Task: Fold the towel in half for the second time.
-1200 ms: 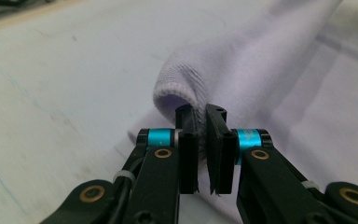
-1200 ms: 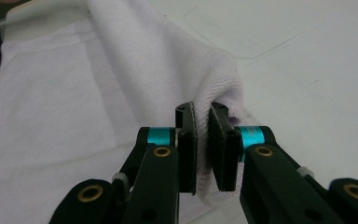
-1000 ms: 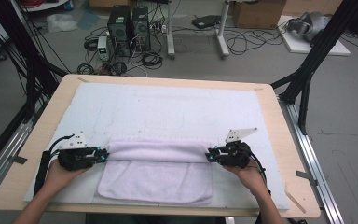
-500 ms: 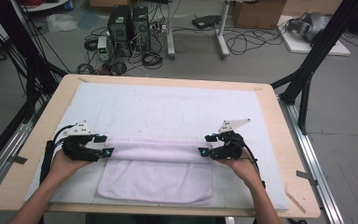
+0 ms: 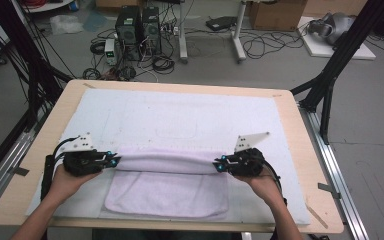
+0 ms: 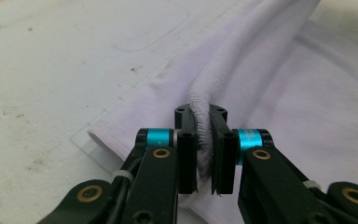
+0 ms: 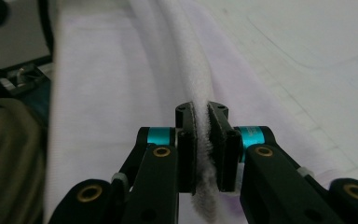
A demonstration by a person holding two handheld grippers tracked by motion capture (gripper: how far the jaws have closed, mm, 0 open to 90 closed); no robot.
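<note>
Towel (image 5: pixel 167 192) edge is pinched in both tongs: the left gripper (image 6: pixel 204 140) has just been closing and its jaws now clamp a raised ridge of terry, and the right gripper (image 7: pixel 204 140) has just been closing and grips the same fold at the other end. Cloth between the pads is hidden. Seen from above, the left gripper (image 5: pixel 111 160) and right gripper (image 5: pixel 220 164) hold the fold taut between them, its long axis running across the table (image 5: pixel 300 125). The towel lies near the table's front edge on a white mat (image 5: pixel 180 115), with bare mat beyond it.
</note>
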